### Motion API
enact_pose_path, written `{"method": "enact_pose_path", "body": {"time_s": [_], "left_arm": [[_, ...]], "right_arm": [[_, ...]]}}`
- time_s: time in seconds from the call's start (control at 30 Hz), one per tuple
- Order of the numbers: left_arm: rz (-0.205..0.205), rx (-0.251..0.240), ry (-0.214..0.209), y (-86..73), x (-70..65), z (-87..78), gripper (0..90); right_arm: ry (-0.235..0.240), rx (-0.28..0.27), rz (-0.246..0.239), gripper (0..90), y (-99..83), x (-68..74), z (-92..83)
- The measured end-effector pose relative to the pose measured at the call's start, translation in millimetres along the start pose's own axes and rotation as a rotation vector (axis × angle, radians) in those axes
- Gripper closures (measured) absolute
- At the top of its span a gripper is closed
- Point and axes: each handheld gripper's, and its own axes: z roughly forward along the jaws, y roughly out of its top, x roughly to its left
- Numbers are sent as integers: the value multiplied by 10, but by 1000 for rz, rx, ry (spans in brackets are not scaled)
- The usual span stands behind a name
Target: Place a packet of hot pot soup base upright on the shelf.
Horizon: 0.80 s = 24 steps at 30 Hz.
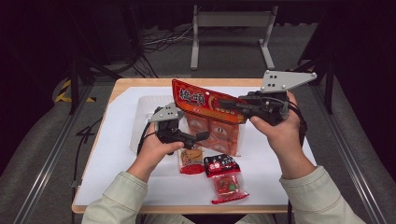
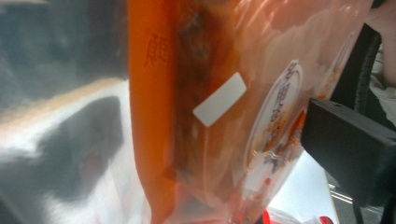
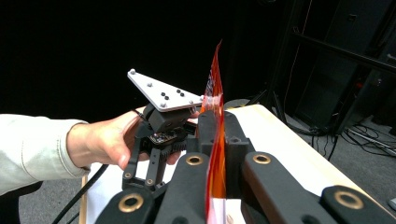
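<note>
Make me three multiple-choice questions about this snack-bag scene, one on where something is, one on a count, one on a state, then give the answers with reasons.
1. Where do the two small snack packets lie?
A. On the white sheet, on the person's side of the big bag
B. On the floor
C. Inside the clear tray

2. How many small packets lie loose in front of the big orange bag?
A. Two
B. Five
C. None

3. What is the right gripper doing?
A. Resting open on the table
B. Clamped on the top edge of the big orange bag
C. Holding a small packet

Answers:
1 A, the high view shows both packets on the sheet below the bag.
2 A, one paler packet and one dark-topped red one.
3 B, the right gripper view shows the bag's edge pinched between its fingers.
</note>
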Motion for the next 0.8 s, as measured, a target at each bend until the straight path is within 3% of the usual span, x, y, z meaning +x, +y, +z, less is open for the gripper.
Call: {"method": "enact_pose_path", "body": {"time_s": [0.2, 0.47, 0.63, 0.7, 0.8], "left_arm": [[27, 9, -34, -11, 10, 16, 239], [64, 15, -97, -4, -83, 35, 498], [76, 41, -108, 32, -135, 13, 607], [65, 71, -133, 53, -157, -6, 665], [76, 85, -112, 72, -191, -4, 700]], "right_arm": [[-2, -5, 6, 900, -31, -15, -13], [-20, -29, 31, 900, -108, -70, -68], [-27, -41, 46, 900, -142, -97, -105], [-32, -41, 47, 900, -152, -101, -114], [-49, -33, 40, 900, -170, -113, -116]]}}
